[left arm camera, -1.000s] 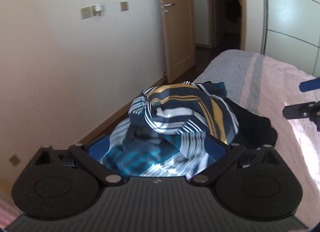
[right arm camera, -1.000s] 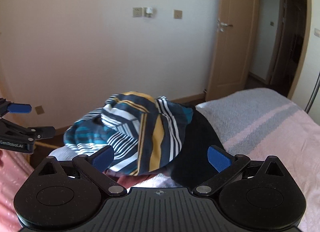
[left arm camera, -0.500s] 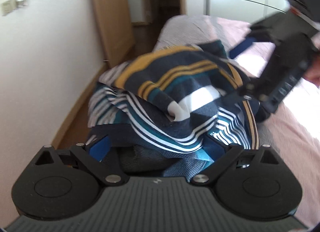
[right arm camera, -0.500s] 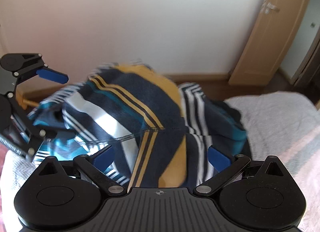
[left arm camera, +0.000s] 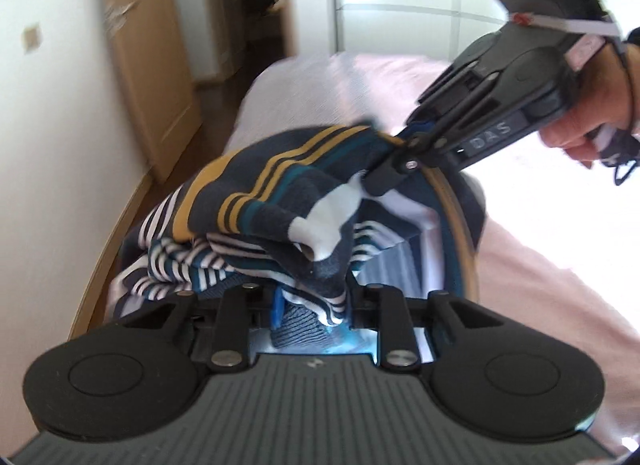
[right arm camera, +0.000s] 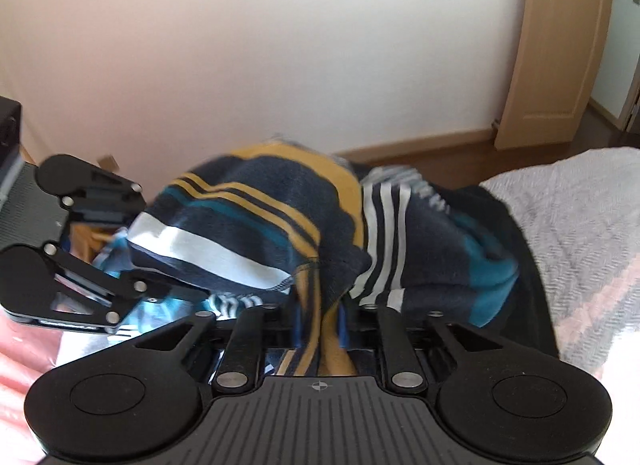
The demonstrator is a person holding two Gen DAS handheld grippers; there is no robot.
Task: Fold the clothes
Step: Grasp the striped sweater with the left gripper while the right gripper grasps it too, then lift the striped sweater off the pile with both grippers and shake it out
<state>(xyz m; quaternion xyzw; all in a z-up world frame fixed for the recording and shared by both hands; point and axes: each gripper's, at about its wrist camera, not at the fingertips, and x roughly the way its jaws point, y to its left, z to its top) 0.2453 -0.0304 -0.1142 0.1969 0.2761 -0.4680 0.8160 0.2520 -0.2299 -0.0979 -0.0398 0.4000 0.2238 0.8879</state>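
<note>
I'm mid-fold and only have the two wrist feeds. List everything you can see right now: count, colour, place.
Striped garment: one, navy with mustard, teal and white stripes, bunched in a heap on the bed, pinched at two spots.
Dark garment: one, black, lying under the heap at its right side in the right wrist view.
Bed cover: one, grey and pink, under the clothes.
Door: one, light wood, open, right of the wall.
Wall: white, behind the bed.
Left gripper: black with blue pads, jaws closing on a fold of the striped garment.
Right gripper: black with blue pads, jaws closing on a mustard-striped fold.
Hand: one, holding the right gripper.
</note>
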